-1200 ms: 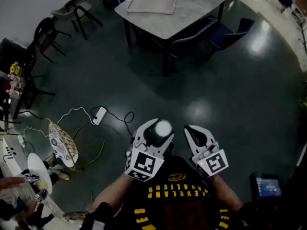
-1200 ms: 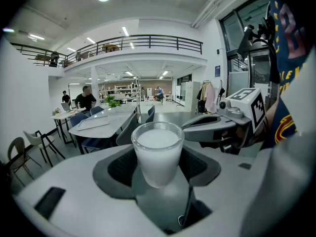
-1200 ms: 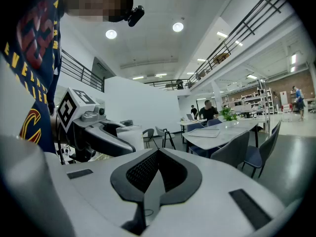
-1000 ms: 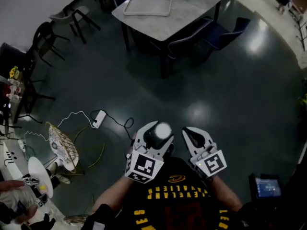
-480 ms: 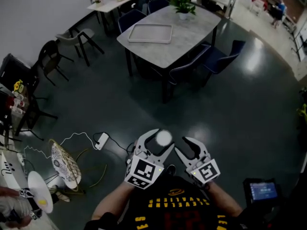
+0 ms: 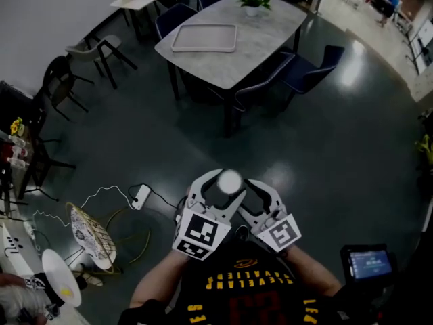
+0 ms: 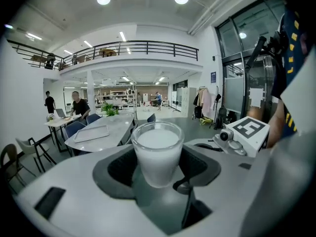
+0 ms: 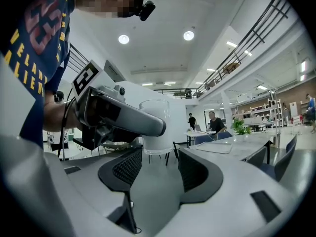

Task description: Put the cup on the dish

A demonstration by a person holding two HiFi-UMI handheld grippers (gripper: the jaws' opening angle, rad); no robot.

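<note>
Left gripper view, left tongs on cup (white liquid inside)

The left gripper holds a white-topped cup between its fingers, above the dark floor; the right gripper sits just beside it, its fingers having just been opening and now spread wide, the cup outside them; farther off, a tray lies on a pale surface ringed by chairs.
</note>
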